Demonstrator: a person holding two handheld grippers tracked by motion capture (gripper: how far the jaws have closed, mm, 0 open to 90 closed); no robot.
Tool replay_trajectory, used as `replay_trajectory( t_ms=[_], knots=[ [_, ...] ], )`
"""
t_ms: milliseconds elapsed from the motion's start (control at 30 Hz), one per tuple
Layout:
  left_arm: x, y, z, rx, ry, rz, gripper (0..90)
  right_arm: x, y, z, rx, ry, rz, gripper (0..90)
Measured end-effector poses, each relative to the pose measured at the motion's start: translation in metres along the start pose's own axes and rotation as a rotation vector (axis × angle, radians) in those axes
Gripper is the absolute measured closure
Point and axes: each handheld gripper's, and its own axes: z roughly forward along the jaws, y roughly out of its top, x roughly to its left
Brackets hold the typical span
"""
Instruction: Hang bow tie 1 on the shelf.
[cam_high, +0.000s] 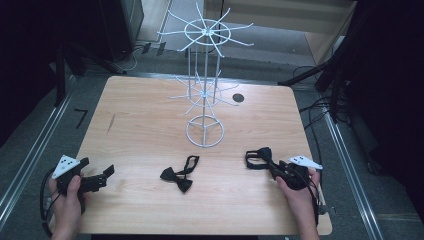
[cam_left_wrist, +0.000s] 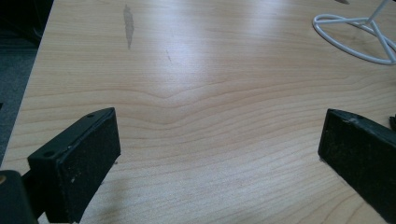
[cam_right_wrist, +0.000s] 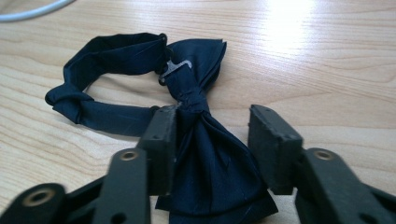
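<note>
On top of the wooden table (cam_high: 150, 125) w/ rounded corners, a tall white wire rack (cam_high: 205, 85) stands near the far-middle: round base ring, centre post, two tiers of spoke arms. A small dark round hole (cam_high: 238, 98) sits in the tabletop just right of the rack.

Left gripper (cam_high: 102, 176) rests near the front-left edge, held in the left hand (cam_high: 67, 197), grey three-cornered plate on top. Its jaws stand wide apart, nothing btwn them; left gripper view has bare wood grain btwn the two black pads (cam_left_wrist: 88, 163) and the rack's base ring at top right.

Right gripper (cam_high: 270, 164) is near the front-right, in the right hand (cam_high: 297, 192), pointing left and away. Dark bow tie (cam_right_wrist: 205, 149) lies flat on the table btwn its jaws, one wing running back toward the camera, knot just ahead of the pads, strap looped to the left w/ a small metal hook. Left pad touches the fabric; right pad is apart from it, gap visible. So partly closed, not clamped.

Second black bow tie (cam_high: 179, 175) lies front-centre, well apart from both grippers, strap loop toward the rack.
</note>
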Motion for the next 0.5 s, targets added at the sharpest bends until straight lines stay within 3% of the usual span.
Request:
replay_trajectory(
  t_ms=[100,133,200,500],
  knots=[
    [0.0,0.0,0.0,0.0,0.0,0.0,0.0,0.002,0.001,0.0,0.006,0.003,0.002,66.3],
    [0.0,0.0,0.0,0.0,0.001,0.0,0.0,0.004,0.002,0.003,0.002,-0.015,-0.031,72.3],
    [0.0,0.0,0.0,-0.002,0.002,0.001,0.0,0.008,0.007,0.007,0.02,-0.024,-0.084,75.6],
    [0.0,-0.001,0.0,-0.008,0.001,-0.004,0.0,0.01,0.023,0.016,0.087,-0.033,-0.083,81.2]
  ],
)
